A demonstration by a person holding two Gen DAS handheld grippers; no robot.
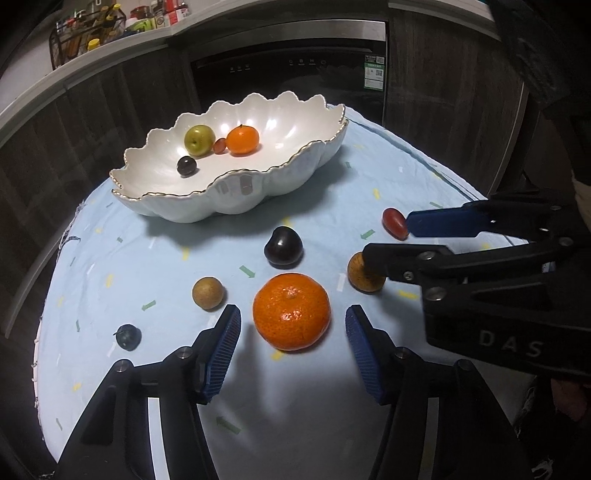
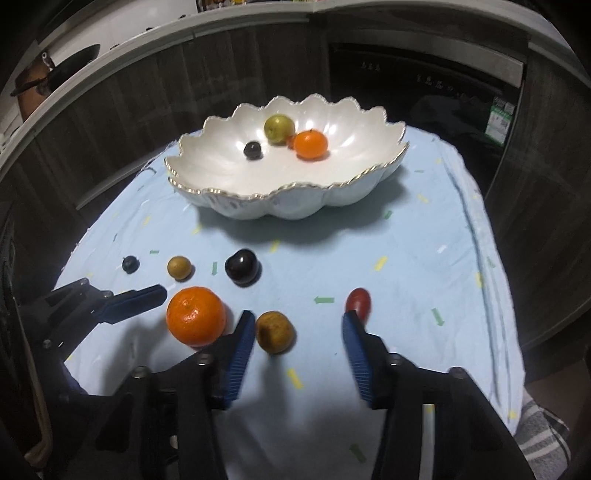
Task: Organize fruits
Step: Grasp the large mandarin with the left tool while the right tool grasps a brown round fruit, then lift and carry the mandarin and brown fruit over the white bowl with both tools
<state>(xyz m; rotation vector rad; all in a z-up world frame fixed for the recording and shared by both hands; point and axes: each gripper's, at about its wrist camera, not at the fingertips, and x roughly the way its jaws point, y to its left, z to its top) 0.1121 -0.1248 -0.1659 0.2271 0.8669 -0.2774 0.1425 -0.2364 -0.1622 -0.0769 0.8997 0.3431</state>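
A large mandarin (image 1: 291,312) lies on the light blue cloth between the fingers of my left gripper (image 1: 293,314), which is open with a gap on each side. My right gripper (image 2: 298,319) is open around a brown speckled fruit (image 2: 275,331) that sits close to its left finger; a small red fruit (image 2: 358,301) lies just past its right fingertip. A dark plum (image 1: 283,246), a tan round fruit (image 1: 208,292) and a blueberry (image 1: 128,336) also lie loose. The white scalloped bowl (image 1: 236,173) holds a green fruit, a mandarin, a small red fruit and a dark one.
The cloth-covered table (image 2: 406,240) ends near dark cabinet fronts and an appliance door behind the bowl. The two grippers stand side by side, close together. A wire rack of bottles (image 1: 92,33) sits on the counter at the far left.
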